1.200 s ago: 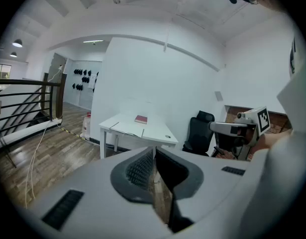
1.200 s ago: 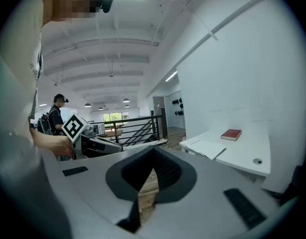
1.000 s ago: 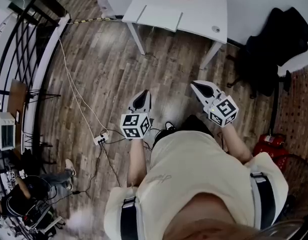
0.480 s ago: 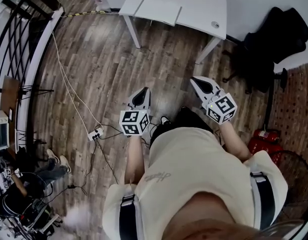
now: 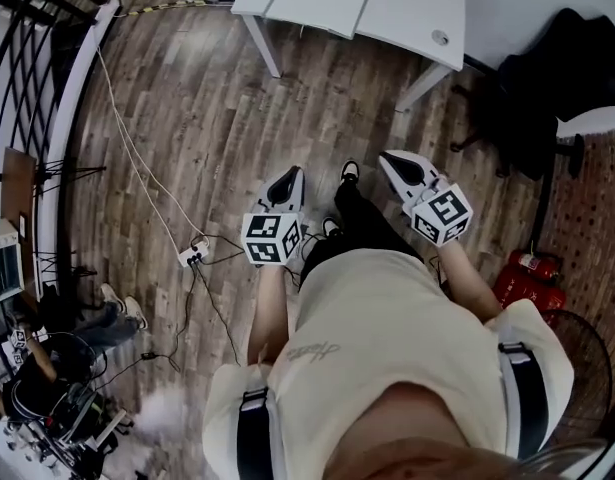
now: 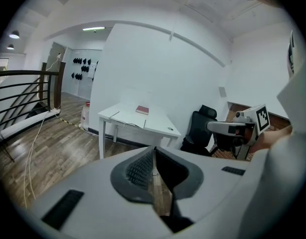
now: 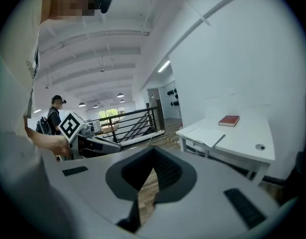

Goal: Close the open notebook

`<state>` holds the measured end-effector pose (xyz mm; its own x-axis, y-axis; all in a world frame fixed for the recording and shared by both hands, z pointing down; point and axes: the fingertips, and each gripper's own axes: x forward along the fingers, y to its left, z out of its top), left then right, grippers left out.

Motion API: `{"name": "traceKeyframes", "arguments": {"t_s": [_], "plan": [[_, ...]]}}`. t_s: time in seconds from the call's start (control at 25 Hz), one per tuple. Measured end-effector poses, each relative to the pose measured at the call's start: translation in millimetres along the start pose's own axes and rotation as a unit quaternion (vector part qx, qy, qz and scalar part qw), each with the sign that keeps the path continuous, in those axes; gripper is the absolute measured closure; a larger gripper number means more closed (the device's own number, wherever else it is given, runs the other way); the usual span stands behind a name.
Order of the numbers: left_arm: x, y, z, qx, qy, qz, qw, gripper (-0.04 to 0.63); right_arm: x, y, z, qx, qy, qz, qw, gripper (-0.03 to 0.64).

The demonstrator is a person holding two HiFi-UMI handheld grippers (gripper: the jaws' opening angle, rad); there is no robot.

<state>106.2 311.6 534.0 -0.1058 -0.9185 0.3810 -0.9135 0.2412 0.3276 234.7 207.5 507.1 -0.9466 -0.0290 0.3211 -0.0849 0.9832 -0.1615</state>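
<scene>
The open notebook [image 5: 316, 5] lies flat with white pages on the white table [image 5: 412, 13] at the top of the head view, far ahead of both grippers. It also shows as the notebook [image 6: 127, 118] in the left gripper view and the notebook [image 7: 208, 135] in the right gripper view. My left gripper [image 5: 286, 176] and right gripper [image 5: 389, 160] are held out at waist height over the wooden floor, both shut and empty. The left gripper [image 6: 153, 149] and the right gripper [image 7: 153, 149] each show their jaw tips meeting.
A red book [image 6: 142, 110] lies on the table behind the notebook. A black office chair [image 5: 547, 78] stands right of the table. White cables and a power strip [image 5: 194, 254] cross the floor at left, beside a black railing [image 5: 32, 88]. A red object [image 5: 527, 280] sits at right.
The table has slid toward the top edge of the head view and the red book has left it. A shoe now shows between the grippers. Both grippers stay shut.
</scene>
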Motion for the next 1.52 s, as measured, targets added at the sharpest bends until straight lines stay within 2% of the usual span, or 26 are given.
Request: {"name": "traceKeyframes", "arguments": {"t_s": [0.12, 0.32, 0.48, 0.68, 0.88, 1.0, 1.2, 1.36, 1.52], "plan": [[13, 9, 17, 0.008, 0.009, 0.004, 0.9999, 0.563, 23, -16, 14, 0.014, -0.019, 0.012, 1.000, 0.609], [54, 25, 53, 0.046, 0.030, 0.000, 0.9985, 0.563, 63, -57, 51, -0.001, -0.048, 0.010, 0.999, 0.609], [94, 15, 86, 0.066, 0.023, -0.016, 0.9974, 0.563, 75, -94, 66, -0.010, -0.050, -0.004, 0.999, 0.609], [122, 11, 126, 0.084, 0.008, -0.018, 0.9963, 0.563, 90, -126, 69, 0.013, -0.053, 0.010, 0.998, 0.609], [134, 29, 124, 0.076, 0.028, 0.009, 0.9967, 0.563, 113, -144, 85, -0.010, -0.058, 0.028, 0.998, 0.609], [136, 36, 126, 0.070, 0.022, 0.024, 0.9970, 0.563, 123, -154, 91, -0.026, -0.062, 0.027, 0.997, 0.609], [130, 48, 131, 0.052, 0.014, 0.053, 0.9971, 0.563, 124, -159, 89, -0.023, -0.054, 0.034, 0.998, 0.609], [135, 59, 139, 0.047, 0.010, 0.061, 0.9970, 0.563, 136, -169, 89, -0.032, -0.045, 0.037, 0.998, 0.609], [144, 69, 128, 0.034, 0.023, 0.059, 0.9974, 0.563, 146, -166, 84, -0.033, -0.037, 0.035, 0.998, 0.609]]}}
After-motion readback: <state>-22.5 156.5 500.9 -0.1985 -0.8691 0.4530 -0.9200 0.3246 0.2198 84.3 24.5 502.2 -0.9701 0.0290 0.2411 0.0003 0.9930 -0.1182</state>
